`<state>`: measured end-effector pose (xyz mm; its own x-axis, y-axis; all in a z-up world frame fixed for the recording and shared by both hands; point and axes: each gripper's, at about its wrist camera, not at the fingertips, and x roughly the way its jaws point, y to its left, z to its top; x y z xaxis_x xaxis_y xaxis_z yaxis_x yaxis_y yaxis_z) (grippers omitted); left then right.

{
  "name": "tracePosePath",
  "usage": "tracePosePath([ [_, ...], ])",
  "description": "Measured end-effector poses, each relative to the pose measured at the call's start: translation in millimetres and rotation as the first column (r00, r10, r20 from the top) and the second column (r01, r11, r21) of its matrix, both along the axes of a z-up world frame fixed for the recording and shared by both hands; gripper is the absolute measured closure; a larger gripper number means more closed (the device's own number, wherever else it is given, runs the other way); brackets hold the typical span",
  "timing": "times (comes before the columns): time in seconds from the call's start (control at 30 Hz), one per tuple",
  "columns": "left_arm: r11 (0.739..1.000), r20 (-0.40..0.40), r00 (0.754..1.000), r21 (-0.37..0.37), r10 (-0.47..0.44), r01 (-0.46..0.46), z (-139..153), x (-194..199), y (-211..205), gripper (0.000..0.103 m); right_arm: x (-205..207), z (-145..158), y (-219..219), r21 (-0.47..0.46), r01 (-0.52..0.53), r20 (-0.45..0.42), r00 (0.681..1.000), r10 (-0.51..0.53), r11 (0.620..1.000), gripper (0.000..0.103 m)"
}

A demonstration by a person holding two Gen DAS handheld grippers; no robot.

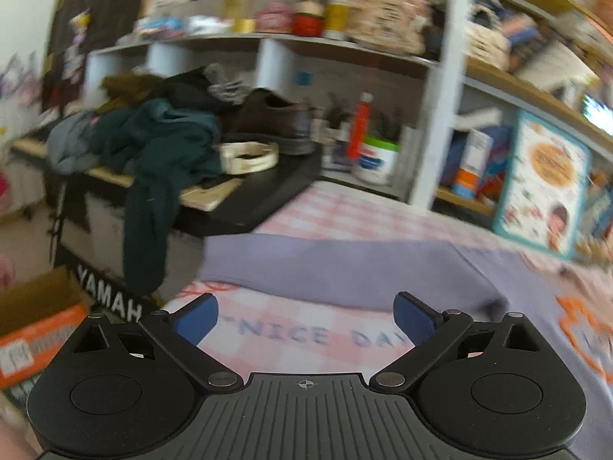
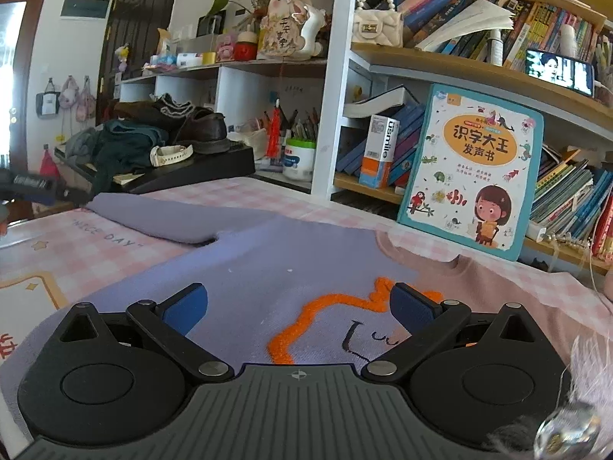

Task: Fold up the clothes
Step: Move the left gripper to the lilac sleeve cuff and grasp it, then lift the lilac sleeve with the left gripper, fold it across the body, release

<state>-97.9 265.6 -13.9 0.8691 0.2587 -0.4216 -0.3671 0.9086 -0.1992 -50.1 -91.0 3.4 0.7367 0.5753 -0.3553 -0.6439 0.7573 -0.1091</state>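
A lilac sweatshirt (image 2: 268, 253) with an orange outline print (image 2: 306, 318) lies flat on a pink checked tablecloth (image 2: 88, 245). Its left sleeve (image 2: 161, 214) stretches out to the left. My right gripper (image 2: 299, 310) is open and empty, hovering over the shirt's chest. My left gripper (image 1: 306, 318) is open and empty, above the cloth just in front of the sleeve (image 1: 345, 268). The left gripper also shows at the far left of the right wrist view (image 2: 34, 188).
A children's book (image 2: 475, 176) leans against the bookshelf (image 2: 440, 65) behind the shirt. A black keyboard (image 2: 199, 168) piled with dark clothes (image 2: 122, 145), a shoe (image 2: 203, 130) and a watch stands at the back left. A cardboard box (image 1: 34, 333) sits on the floor at left.
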Motion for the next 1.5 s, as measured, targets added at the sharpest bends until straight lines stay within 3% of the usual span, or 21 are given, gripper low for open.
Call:
tracePosePath([
  [0.17,0.995,-0.004,0.999,-0.082,0.053,-0.053,-6,11,23,0.011,-1,-3,7,-0.047,0.010,0.008,1.000,-0.010,0.999,0.001],
  [0.3,0.984,-0.010,0.995,-0.148,0.095,-0.095,-10,19,41,0.036,-3,-6,13,-0.083,-0.003,0.014,1.000,0.004,0.997,0.001],
  [0.53,0.950,-0.022,0.986,-0.265,0.164,-0.164,-17,34,72,0.057,-6,-8,19,-0.117,-0.025,0.024,0.999,0.028,0.993,0.001],
  [0.63,0.916,0.007,0.987,-0.375,0.161,-0.147,-22,36,80,0.071,-5,-8,20,-0.122,-0.016,0.022,1.000,0.019,0.992,0.001],
  [0.73,0.884,0.052,0.989,-0.457,0.136,-0.098,-28,38,80,0.073,-5,-8,20,-0.122,-0.011,0.025,1.000,0.014,0.992,0.001],
  [0.87,0.865,0.058,0.991,-0.497,0.118,-0.074,-32,46,70,0.072,-5,-8,20,-0.121,-0.010,0.026,1.000,0.013,0.993,0.001],
  [1.1,0.841,0.067,0.973,-0.518,0.222,-0.157,-34,43,81,0.071,-4,-8,18,-0.115,-0.004,0.025,1.000,0.007,0.993,0.001],
  [1.23,0.831,0.086,0.969,-0.536,0.232,-0.151,-38,41,88,0.073,-1,-8,18,-0.117,0.009,0.014,1.000,-0.008,0.993,0.001],
  [1.27,0.825,0.085,0.967,-0.543,0.239,-0.156,-39,40,89,0.075,-1,-8,19,-0.120,0.012,0.012,1.000,-0.011,0.993,0.001],
  [1.33,0.814,0.083,0.964,-0.556,0.254,-0.167,-42,39,92,0.091,0,-8,18,-0.118,0.015,0.008,1.000,-0.014,0.993,0.001],
  [1.5,0.800,0.078,0.959,-0.572,0.271,-0.179,-45,37,96,0.099,0,-3,6,-0.050,0.051,0.013,0.999,-0.050,0.997,0.001],
])
